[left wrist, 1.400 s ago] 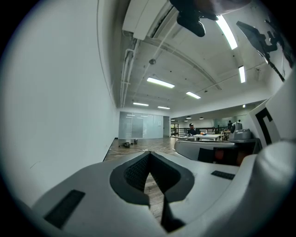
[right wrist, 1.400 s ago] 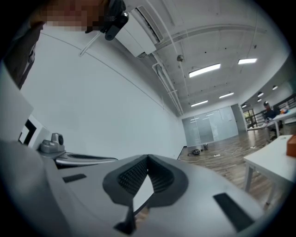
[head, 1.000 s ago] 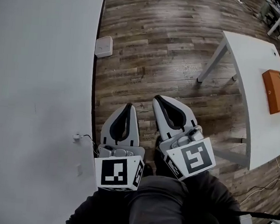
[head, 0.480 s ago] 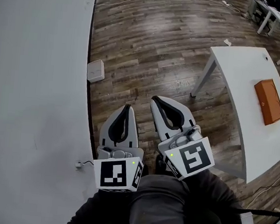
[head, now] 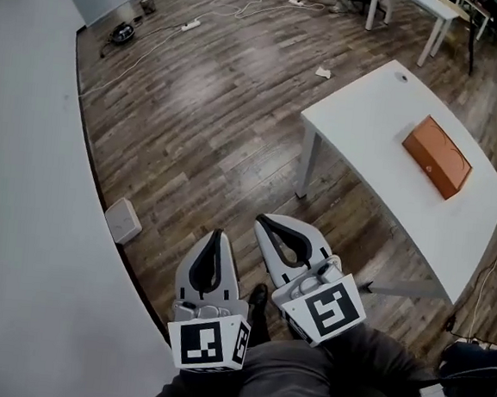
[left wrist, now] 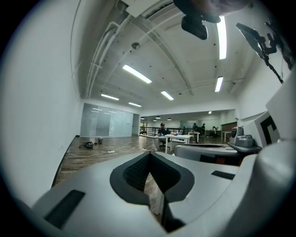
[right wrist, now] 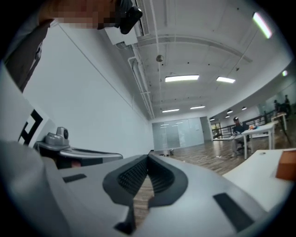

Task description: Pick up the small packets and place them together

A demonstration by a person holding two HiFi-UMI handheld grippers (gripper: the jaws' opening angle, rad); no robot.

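**Over wood flooring: two grippers, one table**

Head view: left gripper (head: 218, 234) and right gripper (head: 265, 221) side by side above the floor. An orange box (head: 438, 156) lies on a white table (head: 369, 109), well apart to the right.

Left gripper view: jaws closed, tips meeting, nothing between.

Right gripper view: jaws closed, empty; orange box at far right edge.

The orange box (right wrist: 287, 165) is cut by the right gripper view's edge.
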